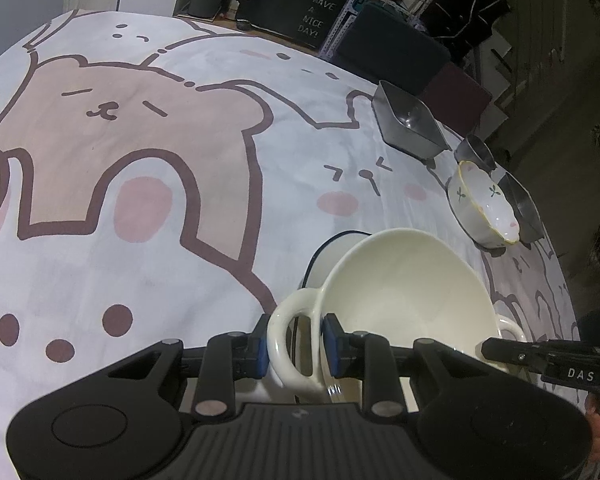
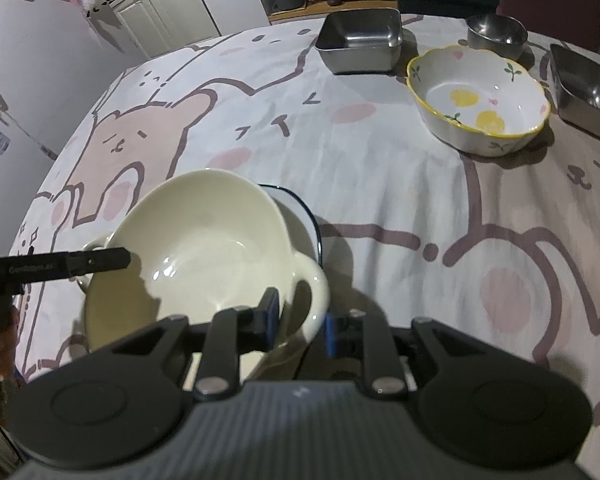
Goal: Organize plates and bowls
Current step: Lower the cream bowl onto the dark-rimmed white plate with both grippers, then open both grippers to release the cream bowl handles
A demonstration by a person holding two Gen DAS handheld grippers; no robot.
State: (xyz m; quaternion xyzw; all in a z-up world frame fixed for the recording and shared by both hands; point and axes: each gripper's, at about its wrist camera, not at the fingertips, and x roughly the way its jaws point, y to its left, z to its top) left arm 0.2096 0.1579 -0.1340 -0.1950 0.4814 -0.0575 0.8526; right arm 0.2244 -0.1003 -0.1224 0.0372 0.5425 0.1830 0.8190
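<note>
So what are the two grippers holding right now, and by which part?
Both hold the cream bowl by its loop handles: the left gripper on one handle, the right gripper on the other.

Left gripper (image 1: 294, 346) pinches loop handle of big cream bowl (image 1: 404, 292), blue pads on both sides. Right gripper (image 1: 500, 354) pokes in from right, at bowl's other handle. White plate with dark rim (image 1: 324, 258) sits under bowl. Flower bowl (image 1: 482, 204) farther right. Square metal tray (image 1: 410, 122) behind it. Bear tablecloth (image 1: 140, 184) underneath.
</note>
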